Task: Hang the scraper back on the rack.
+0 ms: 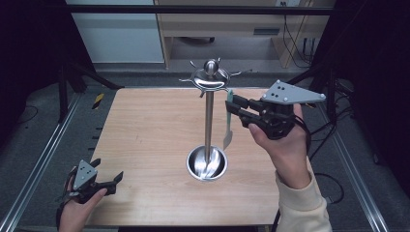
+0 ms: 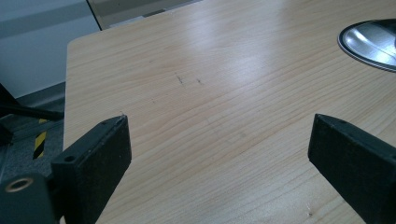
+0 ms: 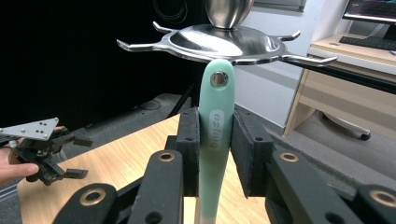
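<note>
A steel utensil stand rises from a round base on the wooden table; its top disc carries several hooks. My right gripper is shut on the mint-green handle of a utensil that hangs down just right of the pole. In the right gripper view the handle sits upright between the jaws, its hole right at a hook under the disc. My left gripper rests open at the table's front left, holding nothing, also seen as left gripper.
The stand's round base lies to the right of the left gripper. Bare wood spreads across the table's left half. A wooden desk and cables stand on the floor beyond the far edge. Metal rails run along both table sides.
</note>
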`<state>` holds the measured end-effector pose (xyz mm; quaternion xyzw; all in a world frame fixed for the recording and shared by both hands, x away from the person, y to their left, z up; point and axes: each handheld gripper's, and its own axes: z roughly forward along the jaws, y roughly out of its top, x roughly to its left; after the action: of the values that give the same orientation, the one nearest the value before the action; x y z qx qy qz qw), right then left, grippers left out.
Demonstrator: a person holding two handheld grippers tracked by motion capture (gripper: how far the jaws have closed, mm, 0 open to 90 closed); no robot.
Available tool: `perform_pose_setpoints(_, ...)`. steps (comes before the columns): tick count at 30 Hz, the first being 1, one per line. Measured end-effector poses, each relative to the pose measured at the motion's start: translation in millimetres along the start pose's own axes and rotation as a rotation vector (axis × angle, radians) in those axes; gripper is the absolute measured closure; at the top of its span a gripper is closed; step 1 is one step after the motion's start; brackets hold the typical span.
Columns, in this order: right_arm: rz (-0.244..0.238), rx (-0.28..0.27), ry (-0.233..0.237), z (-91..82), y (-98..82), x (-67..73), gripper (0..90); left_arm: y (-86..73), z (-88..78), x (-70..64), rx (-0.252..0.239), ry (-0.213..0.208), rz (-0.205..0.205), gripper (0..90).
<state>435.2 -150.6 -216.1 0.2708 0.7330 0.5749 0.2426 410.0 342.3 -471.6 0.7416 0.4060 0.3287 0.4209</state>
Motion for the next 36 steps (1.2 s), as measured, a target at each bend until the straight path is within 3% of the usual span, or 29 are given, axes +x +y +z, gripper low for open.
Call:
perform_pose_setpoints(10,0.007,0.010,0.007,0.0,-1.7,-0.8,69.9,0.9,0.6,0.2,-0.004,-0.005,-0.004,5.8)
perform_pose_setpoints(18,-0.006,0.031,-0.017,-6.3,-3.0,-2.2,57.7,2.7,-0.3,-0.4,-0.008,-0.004,-0.001,5.9)
perform_pose_setpoints(20,-0.028,0.057,-0.070,-9.9,-4.8,-5.3,49.5,3.1,-0.1,-0.8,-0.001,-0.005,0.003,5.9)
perform_pose_setpoints(24,-0.017,0.056,-0.109,-13.7,-8.9,-10.0,40.4,2.2,-0.2,-0.7,0.011,-0.004,-0.004,5.9)
perform_pose_setpoints(27,-0.011,0.078,-0.219,-11.4,-19.6,-20.0,32.0,2.7,-1.0,0.7,0.004,-0.002,-0.010,5.9)
perform_pose_setpoints(32,0.019,0.109,-0.260,-5.3,-28.1,-28.1,24.3,2.0,0.5,1.6,0.016,-0.002,-0.011,5.8)
perform_pose_setpoints(36,0.005,0.126,-0.295,2.0,-37.4,-32.0,17.8,2.0,1.4,0.8,0.023,-0.003,-0.004,5.7)
